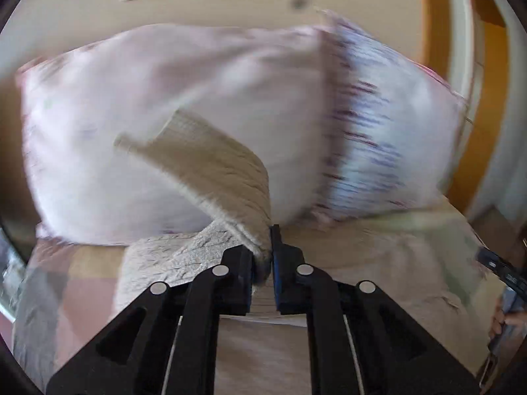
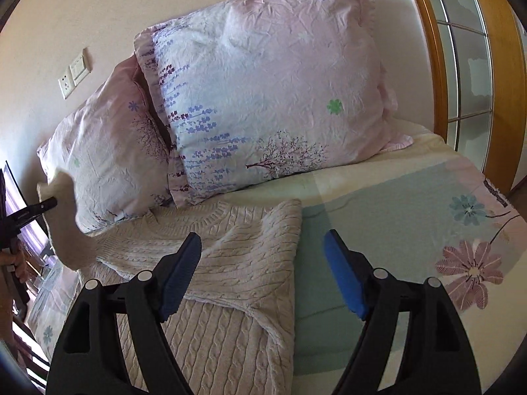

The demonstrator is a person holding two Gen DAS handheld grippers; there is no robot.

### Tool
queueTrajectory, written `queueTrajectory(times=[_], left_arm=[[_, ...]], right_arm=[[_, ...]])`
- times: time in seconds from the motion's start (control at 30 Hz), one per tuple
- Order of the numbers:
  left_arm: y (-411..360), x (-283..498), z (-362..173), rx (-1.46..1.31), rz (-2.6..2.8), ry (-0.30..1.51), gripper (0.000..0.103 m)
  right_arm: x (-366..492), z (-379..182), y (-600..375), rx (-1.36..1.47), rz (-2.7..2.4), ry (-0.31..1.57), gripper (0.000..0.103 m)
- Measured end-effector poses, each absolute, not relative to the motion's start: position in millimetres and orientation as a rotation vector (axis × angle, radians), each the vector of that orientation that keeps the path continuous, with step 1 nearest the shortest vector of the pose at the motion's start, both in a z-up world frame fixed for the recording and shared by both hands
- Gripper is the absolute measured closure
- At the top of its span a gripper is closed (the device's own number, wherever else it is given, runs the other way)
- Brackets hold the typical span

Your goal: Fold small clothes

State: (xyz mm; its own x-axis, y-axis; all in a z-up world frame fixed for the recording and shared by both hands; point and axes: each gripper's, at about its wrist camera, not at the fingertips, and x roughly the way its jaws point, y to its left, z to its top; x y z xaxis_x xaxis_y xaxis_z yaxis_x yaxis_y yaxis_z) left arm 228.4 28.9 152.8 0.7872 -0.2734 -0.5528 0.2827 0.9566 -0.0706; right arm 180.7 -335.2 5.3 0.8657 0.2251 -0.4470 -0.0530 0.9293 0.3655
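at the far left of the right wrist view, the left claw (image 2: 49, 203) shows only as a dark tip with a blurred strip of pale knit running up and down past it; the left wrist view shows it closer, where the left claw (image 1: 262, 256) is pressed together on a bunched fold of the cream cable-knit sweater (image 2: 210, 263), whose sleeve (image 1: 204, 161) rises from the pinch and bends over toward the left, raised off the bed in front of the pillows. that view is smeared with motion, so the knit's edges read softly. the rest of the sweater lies on the bed sheet (image 2: 395, 230), its ribbed neckline near the foot of the pillows, a folded layer lying across the body. behind it, two pillows lean against the beige wall (image 2: 66, 16): the left pillow (image 2: 108, 154) is pink and tucked partly behind the larger right pillow (image 2: 270, 79), printed with lavender sprigs and a bare tree. a switch plate and socket (image 2: 74, 72) sit on the wall above the left pillow. nearer the camera, the right claw (image 2: 262, 275) hangs spread wide above the sweater's right edge, its blue pads (image 2: 179, 279) holding nothing, one over the knit and the other over the pale green patch of sheet. to the right, large printed flowers (image 2: 471, 273) mark the sheet, and a wooden-framed glazed door (image 2: 467, 65) stands beyond the bed.
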Motion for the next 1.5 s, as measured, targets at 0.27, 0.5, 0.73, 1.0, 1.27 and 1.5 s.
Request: queueTrajectory(times=[0.27,0.5,0.73,1.0,1.27,1.5], left_arm=[[21.7,193.7,87.0,0.027,-0.379,0.801,0.052],[156.3,95.5,36.3,-0.224,-0.244,0.973,0.052],[170.1,16.7,10.5,-0.417,-0.321,0.928,0.068],[152.1,-6.8,-2.1,-0.493,-0.405,0.944,0.089],[162.7,71.6,62.1,-0.457,-0.389,0.768,0.096],[144.2,231.7,130.3,-0.356,-0.255,0.597,0.096]], right_arm=[[120.1,-13.1,-350.7,0.384,0.226,0.624,0.025],[67.6,-68.5,-361.7,0.623,0.372,0.837,0.045],[27.9,-86.1,-332.5,0.672,0.459,0.91,0.07],[14.2,-92.1,-292.1,0.705,0.633,0.944,0.093],[69.5,-8.0,-304.4,0.788,0.776,0.627,0.095],[199.6,40.7,-349.7,0.884,0.59,0.418,0.095]])
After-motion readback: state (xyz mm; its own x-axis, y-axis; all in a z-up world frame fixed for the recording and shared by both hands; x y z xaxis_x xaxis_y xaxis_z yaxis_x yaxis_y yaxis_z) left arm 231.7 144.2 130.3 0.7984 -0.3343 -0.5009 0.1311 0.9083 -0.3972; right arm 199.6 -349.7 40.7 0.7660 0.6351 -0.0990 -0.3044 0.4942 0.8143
